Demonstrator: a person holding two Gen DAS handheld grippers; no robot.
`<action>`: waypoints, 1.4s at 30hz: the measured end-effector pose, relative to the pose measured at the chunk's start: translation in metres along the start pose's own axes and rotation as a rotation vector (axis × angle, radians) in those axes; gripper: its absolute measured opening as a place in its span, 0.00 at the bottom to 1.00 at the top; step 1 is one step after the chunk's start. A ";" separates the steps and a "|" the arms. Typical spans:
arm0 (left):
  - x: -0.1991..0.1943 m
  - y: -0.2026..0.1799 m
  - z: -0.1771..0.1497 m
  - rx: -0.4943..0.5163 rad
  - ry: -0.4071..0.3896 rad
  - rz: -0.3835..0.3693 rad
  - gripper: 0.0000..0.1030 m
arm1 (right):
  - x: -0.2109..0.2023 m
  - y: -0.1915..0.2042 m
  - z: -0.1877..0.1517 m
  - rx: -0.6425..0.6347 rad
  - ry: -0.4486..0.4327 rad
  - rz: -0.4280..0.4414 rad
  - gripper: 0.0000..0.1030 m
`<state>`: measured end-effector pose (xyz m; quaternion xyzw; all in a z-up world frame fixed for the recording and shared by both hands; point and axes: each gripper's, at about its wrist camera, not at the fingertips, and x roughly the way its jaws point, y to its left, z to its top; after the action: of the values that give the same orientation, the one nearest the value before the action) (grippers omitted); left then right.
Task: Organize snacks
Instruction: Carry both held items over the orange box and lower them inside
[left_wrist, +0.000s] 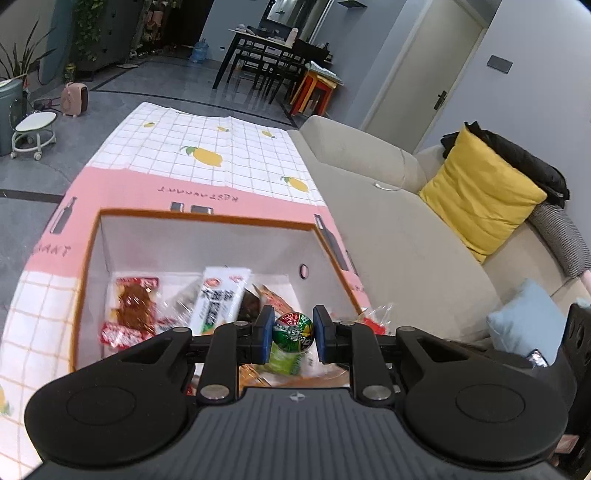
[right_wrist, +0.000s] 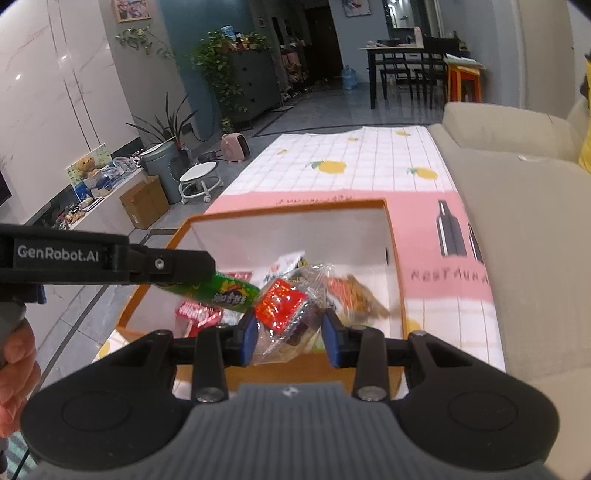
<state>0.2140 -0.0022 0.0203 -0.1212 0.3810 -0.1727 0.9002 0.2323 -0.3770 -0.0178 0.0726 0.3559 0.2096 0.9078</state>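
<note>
An orange-rimmed white box (left_wrist: 207, 236) stands on the cloth-covered table and holds several snack packets. My left gripper (left_wrist: 293, 334) is shut on a green snack tube (left_wrist: 291, 343), seen end-on, and holds it over the box's near side. In the right wrist view the same tube (right_wrist: 221, 291) sticks out of the left gripper over the box (right_wrist: 295, 214). My right gripper (right_wrist: 290, 332) is shut on a clear packet with a red label (right_wrist: 284, 314), held above the box's near edge.
The table carries a white checked cloth with lemons and a pink band (left_wrist: 221, 155). A beige sofa (left_wrist: 388, 221) with a yellow cushion (left_wrist: 476, 192) runs along the table's right side. A white stool (right_wrist: 199, 181) and a grey bin (right_wrist: 162, 162) stand on the floor at left.
</note>
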 end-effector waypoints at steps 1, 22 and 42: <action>0.002 0.004 0.003 -0.001 0.004 0.003 0.23 | 0.004 0.000 0.005 -0.005 0.001 0.002 0.33; 0.090 0.068 0.013 0.030 0.195 0.192 0.23 | 0.115 -0.003 0.022 -0.136 0.246 -0.012 0.33; 0.093 0.063 0.020 0.078 0.178 0.225 0.50 | 0.137 0.000 0.019 -0.181 0.310 -0.036 0.36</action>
<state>0.3023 0.0193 -0.0479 -0.0267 0.4634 -0.0953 0.8806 0.3351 -0.3175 -0.0882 -0.0488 0.4724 0.2333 0.8485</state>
